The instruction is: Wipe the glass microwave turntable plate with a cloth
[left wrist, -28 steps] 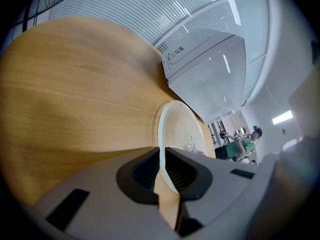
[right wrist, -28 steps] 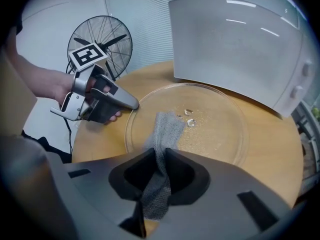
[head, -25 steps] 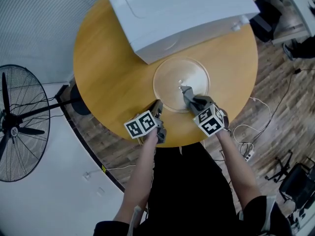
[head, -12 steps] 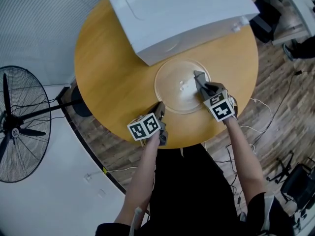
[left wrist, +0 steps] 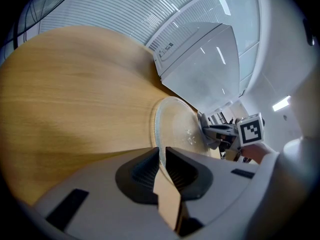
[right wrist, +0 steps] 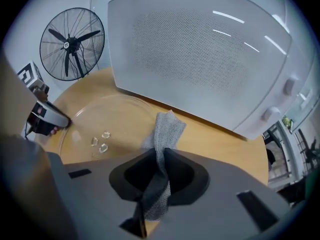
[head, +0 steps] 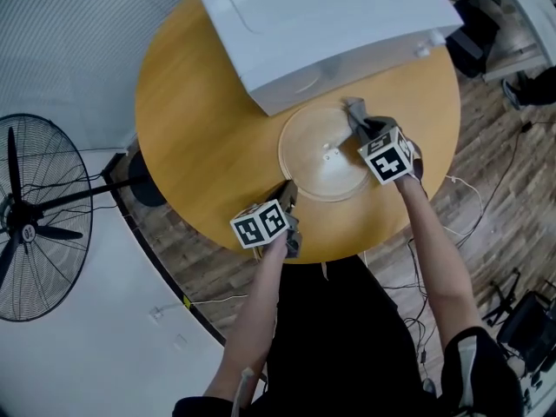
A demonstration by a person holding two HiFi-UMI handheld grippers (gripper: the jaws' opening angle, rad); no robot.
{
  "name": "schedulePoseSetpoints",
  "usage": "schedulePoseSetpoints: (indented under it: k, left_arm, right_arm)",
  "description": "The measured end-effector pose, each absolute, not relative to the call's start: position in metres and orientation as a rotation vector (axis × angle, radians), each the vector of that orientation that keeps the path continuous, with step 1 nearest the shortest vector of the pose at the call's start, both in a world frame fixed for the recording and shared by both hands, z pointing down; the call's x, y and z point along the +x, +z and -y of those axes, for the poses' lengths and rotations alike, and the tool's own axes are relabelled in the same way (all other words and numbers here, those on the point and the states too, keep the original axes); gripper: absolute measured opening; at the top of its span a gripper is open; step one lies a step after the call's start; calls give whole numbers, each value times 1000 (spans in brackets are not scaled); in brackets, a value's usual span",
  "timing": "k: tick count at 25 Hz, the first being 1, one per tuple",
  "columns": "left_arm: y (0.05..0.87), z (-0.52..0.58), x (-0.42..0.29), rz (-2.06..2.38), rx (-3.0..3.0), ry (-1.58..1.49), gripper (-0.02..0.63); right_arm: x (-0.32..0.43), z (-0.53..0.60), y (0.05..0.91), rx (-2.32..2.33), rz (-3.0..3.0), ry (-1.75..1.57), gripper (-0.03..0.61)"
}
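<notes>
Left arm: bare forearm runs up from the body to the near edge of the round wooden counter (head: 200,120); the left gripper (left wrist: 161,159) sits low, aimed far-right across the top.
Left fingers: the dark padded fingers (left wrist: 137,171) are drawn narrow and pinch the near-left rim of the clear round glass turntable plate (head: 321,159).
Right arm: forearm is stretched further out, passing the plate's right side; the right gripper (right wrist: 161,156) is over the plate's far-right edge, pointing at the microwave.
Right fingers: fingers (right wrist: 135,176) are pressed together on a grey woven cloth (right wrist: 165,129). One end sticks out ahead and lies on the far-right rim; the other end trails back behind the pads.
Plate: lies on the counter, right of centre, just in front of the white microwave oven (head: 321,24). Three small glass lugs (right wrist: 100,143) show at its middle.
Hidden: both hands sit mostly under the marker cubes in the head view.
Hard to tell: in the head view the plate's far rim meets the microwave's front edge, and contact or gap cannot be made out. The plate looks flat, but whether its near rim is raised off the wood is unclear.
Cut off: the microwave's far side leaves the frame. In the right gripper view, the left gripper shows only partly, at the left margin.
Surroundings: black pedestal fan (head: 35,215) stands on the floor, left of the counter.
</notes>
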State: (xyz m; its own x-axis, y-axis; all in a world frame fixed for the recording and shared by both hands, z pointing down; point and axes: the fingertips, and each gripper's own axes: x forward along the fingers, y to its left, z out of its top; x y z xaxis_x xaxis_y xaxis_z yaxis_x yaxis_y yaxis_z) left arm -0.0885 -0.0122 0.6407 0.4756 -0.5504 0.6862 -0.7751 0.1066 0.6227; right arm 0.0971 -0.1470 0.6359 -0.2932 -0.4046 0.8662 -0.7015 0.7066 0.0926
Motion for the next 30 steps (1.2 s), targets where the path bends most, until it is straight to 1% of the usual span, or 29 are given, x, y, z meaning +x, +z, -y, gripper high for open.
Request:
schedulePoseSetpoints:
  k: [7, 15, 18, 30]
  left_arm:
    - [641, 12, -87, 1182, 1560, 239, 35]
    - [642, 12, -88, 1181, 1565, 233, 37]
    - [641, 12, -89, 1186, 1562, 240, 37]
    - [642, 11, -91, 1191, 1562, 244, 35]
  right_arm:
    - [73, 173, 636, 855, 1894, 316, 60]
    - [27, 183, 637, 834, 1928, 218, 20]
    - [1, 177, 637, 777, 1954, 157, 18]
    - [-85, 108, 637, 490, 2158, 150, 18]
